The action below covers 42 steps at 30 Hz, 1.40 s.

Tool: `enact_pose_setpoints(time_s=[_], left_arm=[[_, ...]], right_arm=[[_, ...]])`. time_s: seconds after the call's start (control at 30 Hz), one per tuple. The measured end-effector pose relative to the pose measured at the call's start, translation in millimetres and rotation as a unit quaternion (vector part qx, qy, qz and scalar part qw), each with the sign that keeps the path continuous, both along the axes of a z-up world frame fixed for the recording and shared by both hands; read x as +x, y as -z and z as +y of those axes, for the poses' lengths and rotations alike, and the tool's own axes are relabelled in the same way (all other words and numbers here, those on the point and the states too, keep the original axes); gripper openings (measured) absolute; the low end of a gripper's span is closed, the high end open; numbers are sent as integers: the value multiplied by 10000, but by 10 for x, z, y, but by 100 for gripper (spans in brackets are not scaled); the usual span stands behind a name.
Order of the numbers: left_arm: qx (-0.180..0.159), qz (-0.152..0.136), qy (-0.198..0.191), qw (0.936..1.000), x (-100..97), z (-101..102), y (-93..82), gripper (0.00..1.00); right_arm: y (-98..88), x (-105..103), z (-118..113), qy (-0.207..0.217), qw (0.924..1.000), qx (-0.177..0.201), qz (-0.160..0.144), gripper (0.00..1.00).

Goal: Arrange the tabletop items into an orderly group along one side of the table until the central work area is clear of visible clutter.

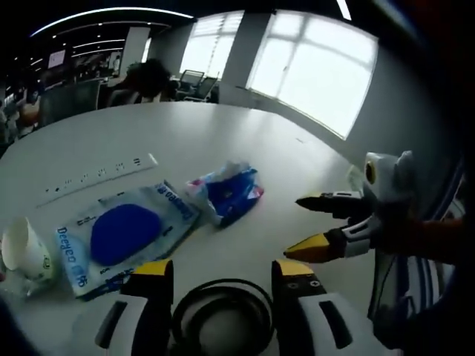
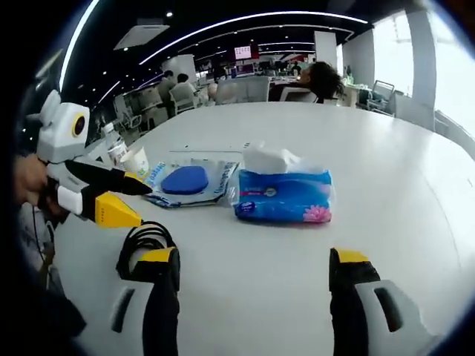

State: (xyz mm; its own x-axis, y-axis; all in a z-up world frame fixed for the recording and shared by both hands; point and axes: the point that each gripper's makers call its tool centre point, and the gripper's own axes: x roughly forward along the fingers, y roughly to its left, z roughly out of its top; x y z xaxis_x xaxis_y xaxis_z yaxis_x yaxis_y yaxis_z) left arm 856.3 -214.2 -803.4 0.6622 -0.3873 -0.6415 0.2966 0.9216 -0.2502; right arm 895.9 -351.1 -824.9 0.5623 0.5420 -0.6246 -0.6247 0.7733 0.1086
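A coiled black cable (image 1: 185, 304) lies on the white table (image 1: 223, 141), between the jaws of my left gripper (image 1: 223, 271), which stands open around it. A blue tissue pack (image 1: 226, 193) and a flat blue wipes packet (image 1: 122, 233) lie ahead. My right gripper (image 1: 295, 227) comes in from the right, open and holding nothing. In the right gripper view, my right gripper (image 2: 252, 259) is open wide over bare table in front of the tissue pack (image 2: 282, 196). There the left gripper (image 2: 142, 205) hovers just above the cable (image 2: 145, 237), near the wipes packet (image 2: 189, 180).
A white paper cup (image 1: 26, 248) stands left of the wipes packet, and a white power strip (image 1: 96, 178) lies behind it. The cup (image 2: 136, 159) and a bottle (image 2: 111, 141) sit near the table's edge. People sit at desks far behind.
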Motion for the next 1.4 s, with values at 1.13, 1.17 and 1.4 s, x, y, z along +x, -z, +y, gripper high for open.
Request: enact_pose_setpoints(time_s=[1.13,1.17,1.4], left_arm=[[-10,680,178,9975,-522,308,524,29],[-30,704,188,9973,-523,305,539,27],[-124,912,193,9956,-560,315,640,14]], right_arm=[[330,-842,784,-242,9936,473,992,35],[344,-857,798,-234,9928,502,1059,32],[449,-904,805,125,9881,647,1391,24]])
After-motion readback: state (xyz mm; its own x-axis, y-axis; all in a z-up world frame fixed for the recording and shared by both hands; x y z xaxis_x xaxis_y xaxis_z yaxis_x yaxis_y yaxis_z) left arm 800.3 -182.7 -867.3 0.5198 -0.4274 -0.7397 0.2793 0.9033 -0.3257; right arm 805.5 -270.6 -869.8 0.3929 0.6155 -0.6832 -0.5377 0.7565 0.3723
